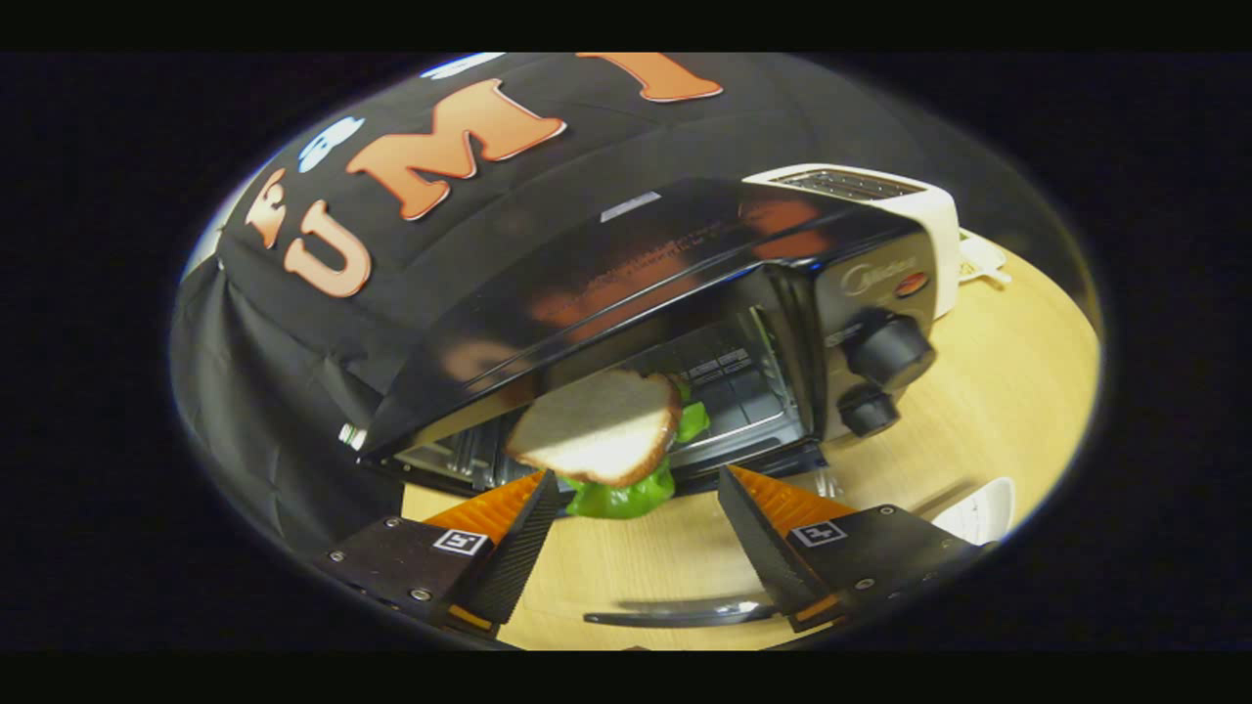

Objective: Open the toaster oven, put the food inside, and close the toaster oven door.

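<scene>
The gripper (636, 489) has its fingers spread wide apart, and a sandwich (599, 430) sits just ahead of them, nearer the left finger (523, 528). Whether that finger touches the sandwich is hard to tell; the right finger (758, 533) is clear of it. The sandwich shows a slice of bread on top with green lettuce (626, 497) poking out beneath, and it is at the mouth of the toaster oven (685, 284), whose door is open. Two dark knobs (885, 352) stand on the oven's right panel. The oven rests on a pale wooden table (998, 391), with a white toaster (919, 210) behind it. A white plate (983, 513) is cut off beside the right finger. The oven door itself is blurred below the fingers
</scene>
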